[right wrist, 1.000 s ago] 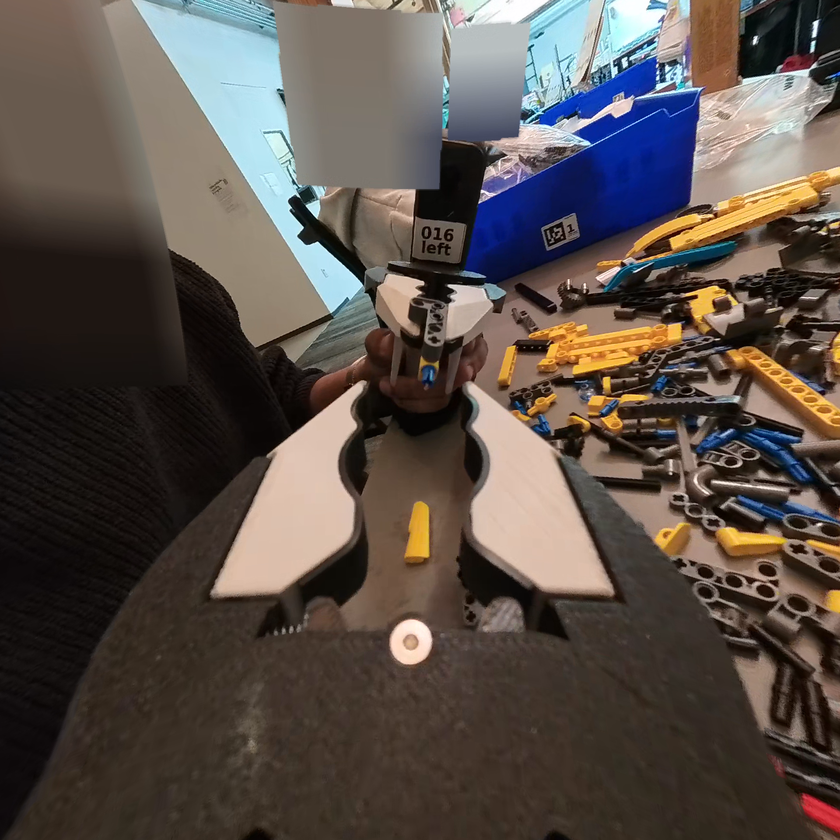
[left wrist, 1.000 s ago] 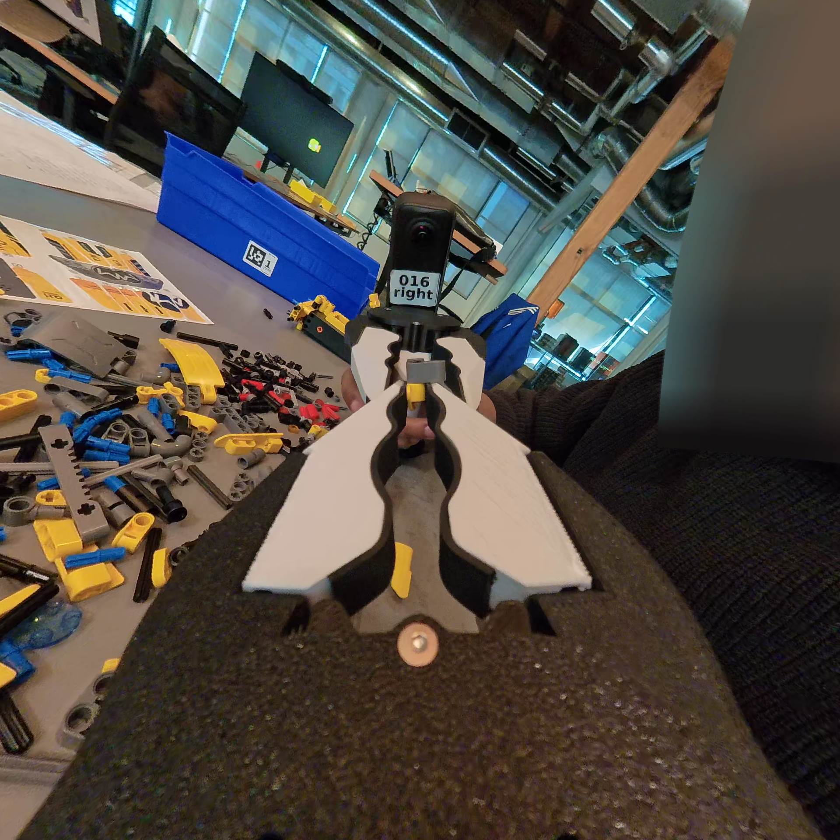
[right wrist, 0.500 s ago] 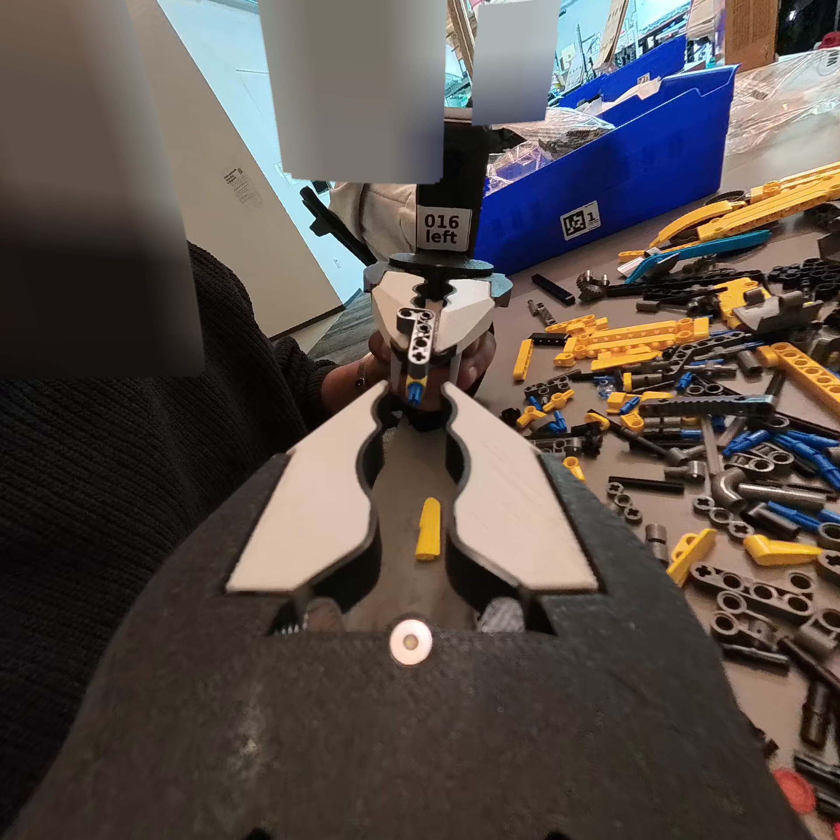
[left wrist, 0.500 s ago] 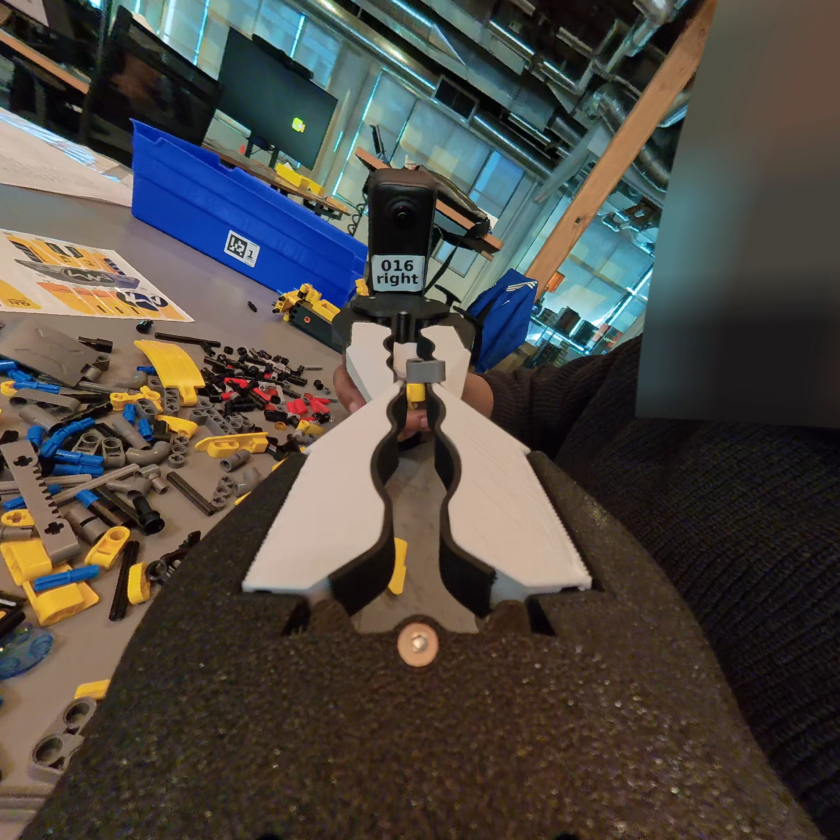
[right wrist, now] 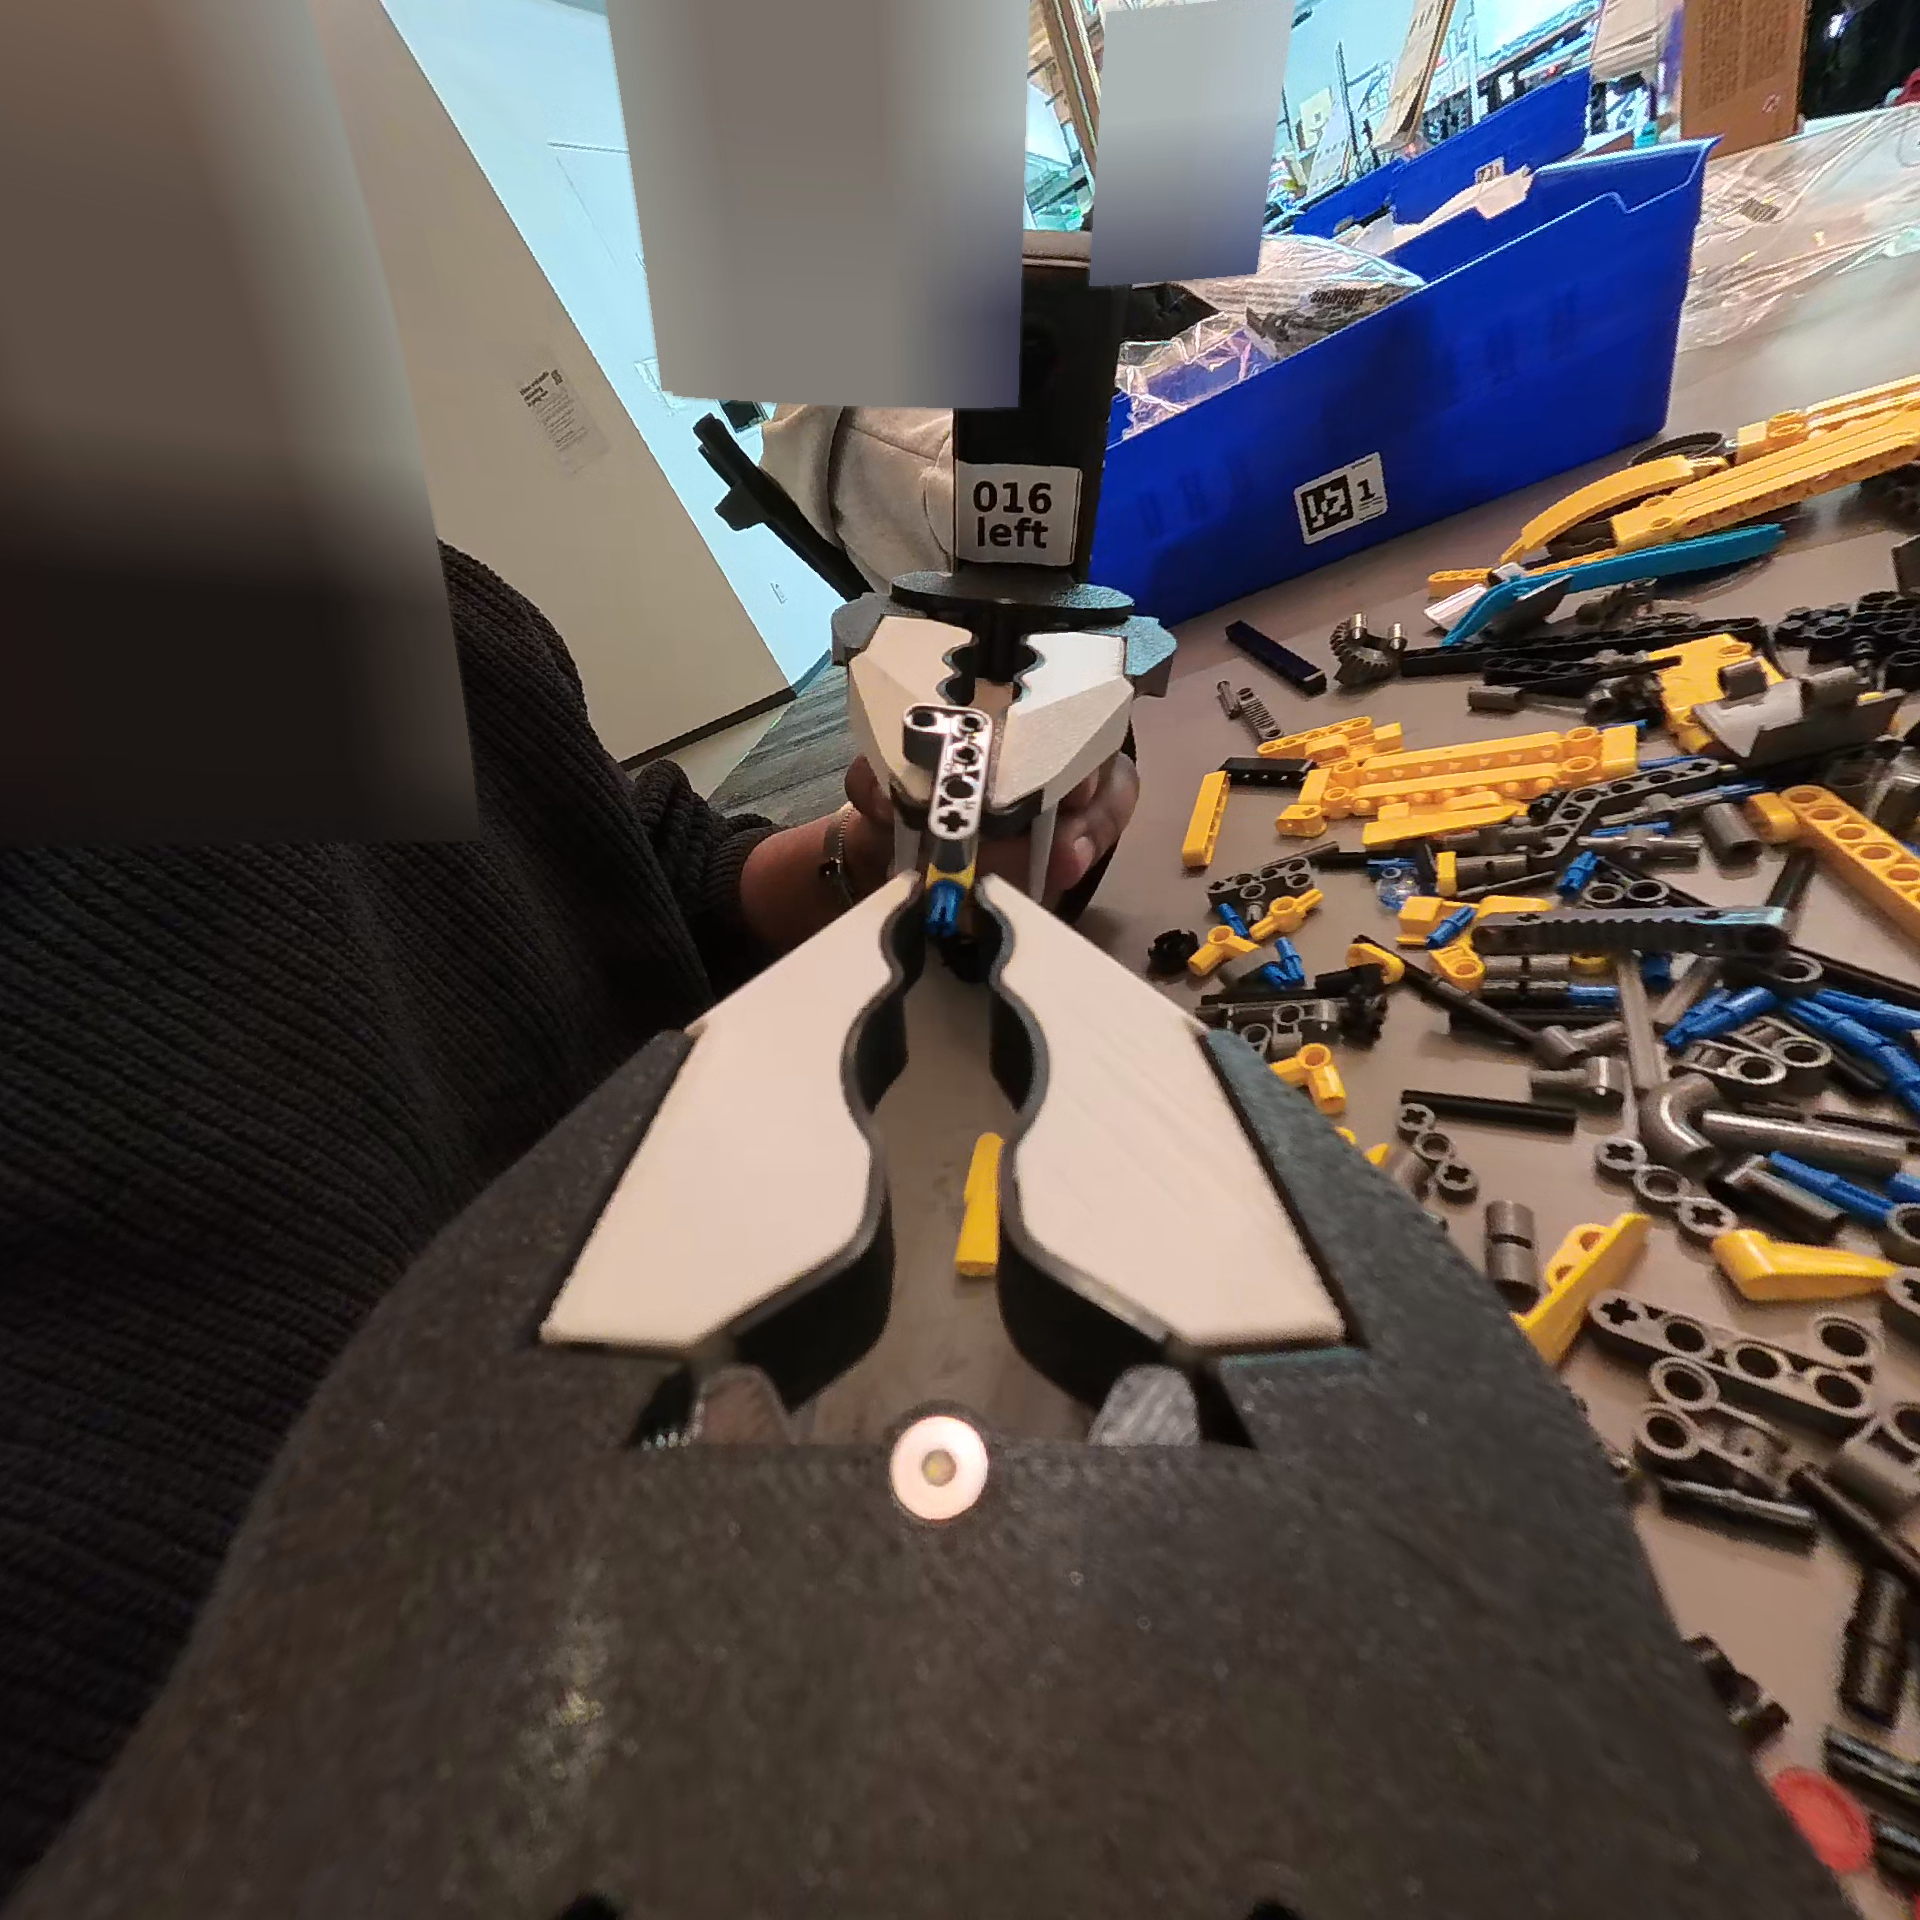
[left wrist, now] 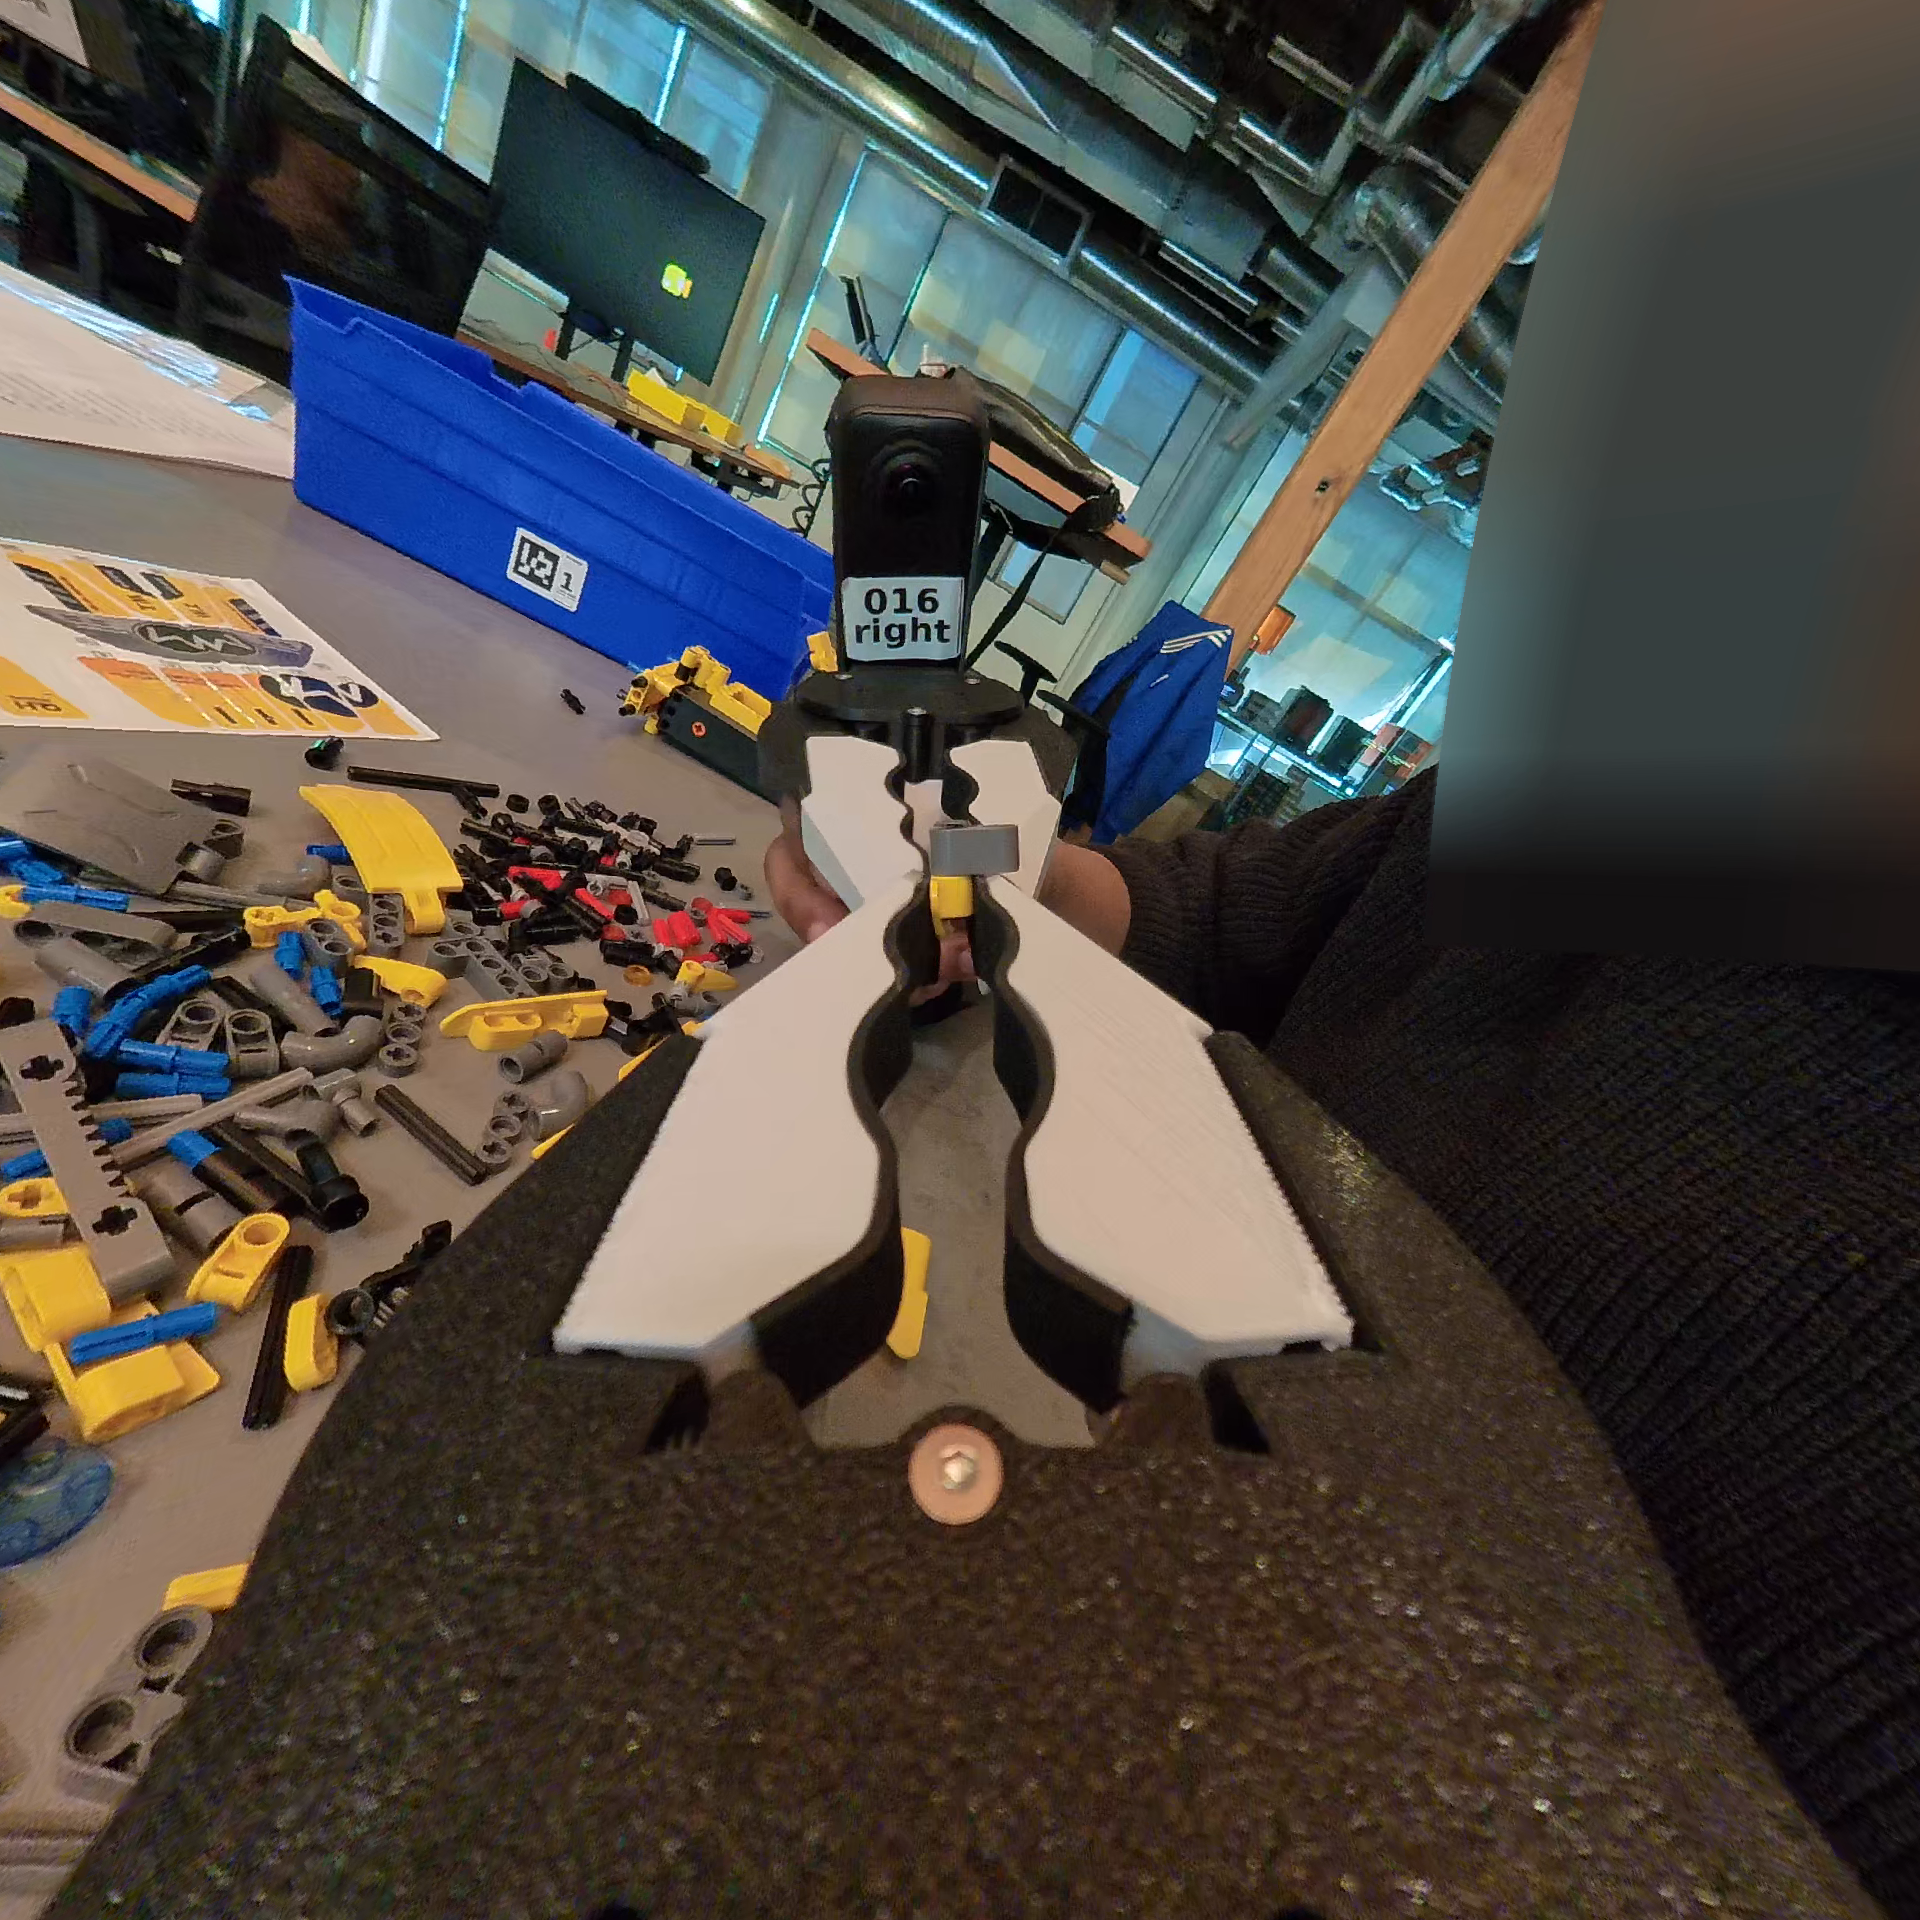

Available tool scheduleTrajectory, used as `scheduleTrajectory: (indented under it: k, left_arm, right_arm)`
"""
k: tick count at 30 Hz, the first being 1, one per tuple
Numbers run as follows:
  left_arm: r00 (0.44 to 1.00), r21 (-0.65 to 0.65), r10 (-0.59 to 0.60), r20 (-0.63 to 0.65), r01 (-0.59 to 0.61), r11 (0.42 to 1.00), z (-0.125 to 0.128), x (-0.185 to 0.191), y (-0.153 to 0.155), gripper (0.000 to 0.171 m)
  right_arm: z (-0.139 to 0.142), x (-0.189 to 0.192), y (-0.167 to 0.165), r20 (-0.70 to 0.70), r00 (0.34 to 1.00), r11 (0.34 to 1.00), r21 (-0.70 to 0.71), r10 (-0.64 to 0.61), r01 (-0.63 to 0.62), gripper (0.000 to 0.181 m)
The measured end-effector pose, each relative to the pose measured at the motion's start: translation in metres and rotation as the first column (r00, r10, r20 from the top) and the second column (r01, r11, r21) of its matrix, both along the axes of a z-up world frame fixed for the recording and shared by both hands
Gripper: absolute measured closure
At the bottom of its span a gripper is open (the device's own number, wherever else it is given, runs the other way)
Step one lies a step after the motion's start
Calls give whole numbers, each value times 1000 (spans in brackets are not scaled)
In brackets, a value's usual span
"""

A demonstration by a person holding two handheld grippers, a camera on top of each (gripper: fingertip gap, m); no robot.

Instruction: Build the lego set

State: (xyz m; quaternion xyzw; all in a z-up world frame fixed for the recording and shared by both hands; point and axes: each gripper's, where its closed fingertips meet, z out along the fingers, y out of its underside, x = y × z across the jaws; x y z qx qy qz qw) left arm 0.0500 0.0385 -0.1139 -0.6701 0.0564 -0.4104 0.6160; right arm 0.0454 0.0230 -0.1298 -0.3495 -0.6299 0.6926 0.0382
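My two grippers face each other above the table edge. My left gripper point(left wrist: 951, 896) is shut on a small assembly: a grey holed beam point(right wrist: 956, 774) with a yellow connector point(left wrist: 948, 899) and a blue pin point(right wrist: 943, 902) at its lower end. It also shows in the right wrist view point(right wrist: 971, 821). My right gripper point(right wrist: 948, 899) has its tips closed around the blue pin end of that assembly. It also shows in the left wrist view point(left wrist: 920, 831). A hand holds each gripper from behind.
Several loose yellow, grey, blue, black and red building pieces point(left wrist: 312, 1018) cover the grey table point(left wrist: 436, 644). A blue bin point(left wrist: 499, 520) stands behind them, next to an instruction sheet point(left wrist: 156, 644). A single yellow piece point(right wrist: 979, 1205) lies under my grippers. A dark knitted sleeve point(left wrist: 1610, 1195) is close by. My left and right fingertips are right by each other.
My right gripper's fingers have closed from wide open to nearly together and moved in onto the blue pin end. The left gripper has kept its hold on the assembly.
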Motion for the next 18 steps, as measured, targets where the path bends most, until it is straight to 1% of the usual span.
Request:
scheduleTrajectory:
  k: [9,13,16,18]
  left_arm:
    - [1000,3,-4,4,4,1000,0,0,0,165]
    - [1000,15,6,20,-6,1000,3,-3,-1,161]
    - [999,15,29,30,-29,999,3,-7,1,150]
    - [999,23,45,31,-46,999,4,-10,1,149]
  right_arm:
    - [-1,0,-1,-2,1000,1000,14,-3,3,174]
    - [0,0,1,-24,1000,999,33,-15,16,175]
    - [-1,-2,5,-62,997,995,87,-49,54,175]
    - [-1,-5,11,-112,990,984,150,-85,101,175]
